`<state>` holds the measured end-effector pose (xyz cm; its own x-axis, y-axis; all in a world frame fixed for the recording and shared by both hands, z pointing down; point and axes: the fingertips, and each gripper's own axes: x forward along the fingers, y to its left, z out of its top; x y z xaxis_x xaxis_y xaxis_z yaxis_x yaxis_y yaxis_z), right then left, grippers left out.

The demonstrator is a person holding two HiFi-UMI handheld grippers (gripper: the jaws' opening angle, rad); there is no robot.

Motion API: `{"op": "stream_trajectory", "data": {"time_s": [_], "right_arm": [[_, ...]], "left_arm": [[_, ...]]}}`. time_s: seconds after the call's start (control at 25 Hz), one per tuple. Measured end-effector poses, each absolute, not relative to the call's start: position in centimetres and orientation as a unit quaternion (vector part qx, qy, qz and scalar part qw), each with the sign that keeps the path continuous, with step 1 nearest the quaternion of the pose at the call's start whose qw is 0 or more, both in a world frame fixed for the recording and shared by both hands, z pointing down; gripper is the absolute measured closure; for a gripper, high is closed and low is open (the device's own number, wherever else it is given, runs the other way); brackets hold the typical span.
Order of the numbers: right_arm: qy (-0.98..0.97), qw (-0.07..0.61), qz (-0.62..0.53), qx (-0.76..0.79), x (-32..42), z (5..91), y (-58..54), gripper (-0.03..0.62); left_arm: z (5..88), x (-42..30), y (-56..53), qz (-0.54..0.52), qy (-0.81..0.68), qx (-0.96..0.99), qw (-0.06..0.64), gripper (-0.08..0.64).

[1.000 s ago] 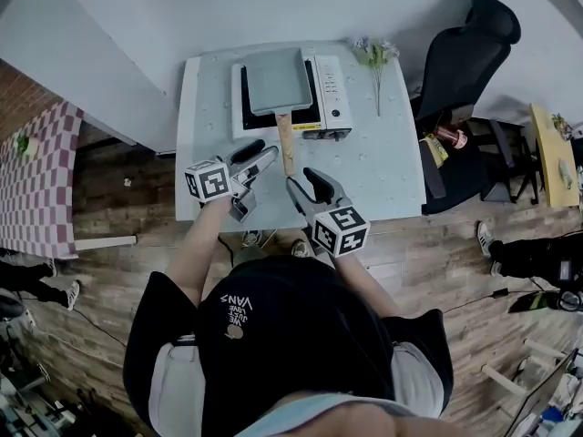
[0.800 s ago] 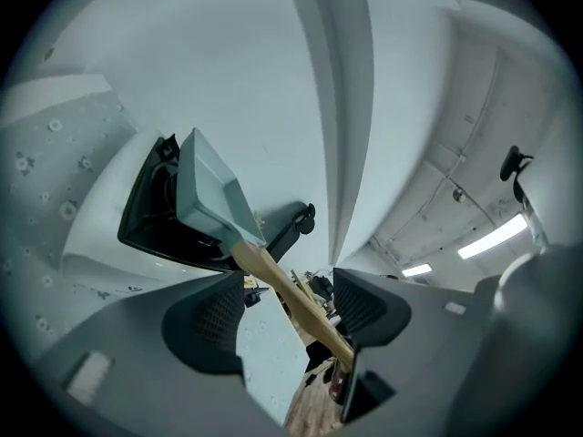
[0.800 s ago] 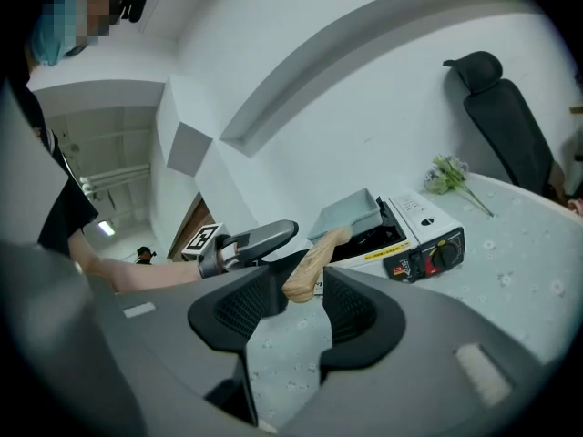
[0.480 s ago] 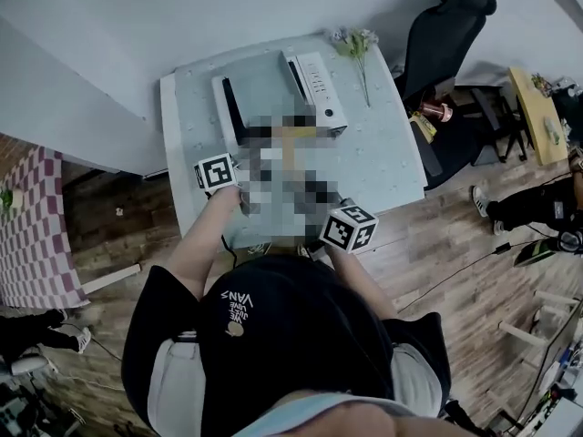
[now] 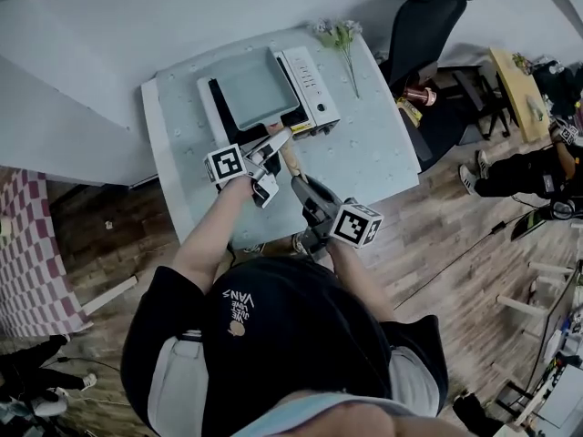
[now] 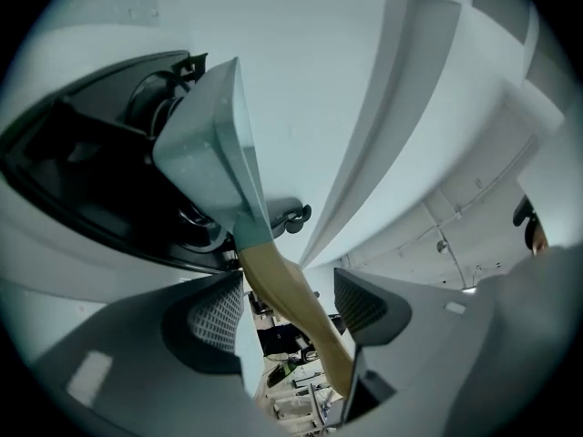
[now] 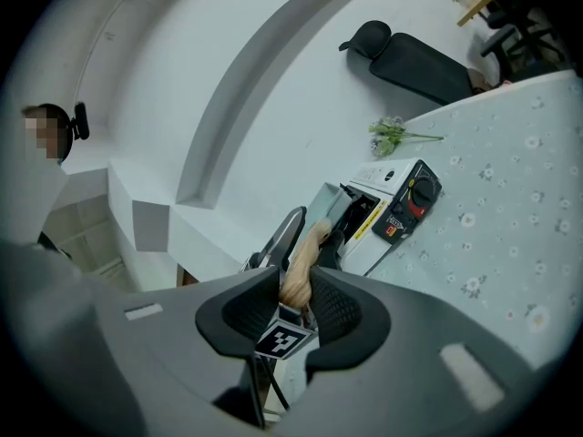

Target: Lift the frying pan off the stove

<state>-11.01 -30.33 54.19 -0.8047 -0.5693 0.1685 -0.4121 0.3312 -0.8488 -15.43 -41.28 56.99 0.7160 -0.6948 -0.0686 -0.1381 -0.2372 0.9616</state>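
Right claw [image 7: 293, 285] is closing on the end of the frying pan's [image 5: 258, 89] handle [image 7: 301, 260]. Left claw [image 6: 290, 289] straddles it, open. Gripped so far out, the pan could twist loose.

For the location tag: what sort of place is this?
Likely an office or lab room set up as a mock kitchen, not a real one: a portable stove with a frying pan sits on a small flower-patterned table, and a black office chair stands beside it.
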Motion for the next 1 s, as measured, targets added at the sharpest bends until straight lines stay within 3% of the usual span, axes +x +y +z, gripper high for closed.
{"op": "stream_trajectory", "data": {"time_s": [0.2, 0.52, 1.0], "right_arm": [[0.812, 0.078, -0.487, -0.312, -11.2, 54.1, -30.1, 0.485], [0.815, 0.048, -0.467, -0.341, -12.3, 55.4, -29.0, 0.482], [0.805, 0.053, -0.449, -0.384, -13.5, 55.8, -26.2, 0.482]], "left_arm": [[57.5, -15.3, -42.5, -0.270, -0.297, 0.725, 0.559, 0.275], [58.0, -15.4, -42.3, -0.232, -0.276, 0.734, 0.575, 0.357], [57.3, -15.1, -39.6, -0.170, -0.232, 0.771, 0.569, 0.376]]}}
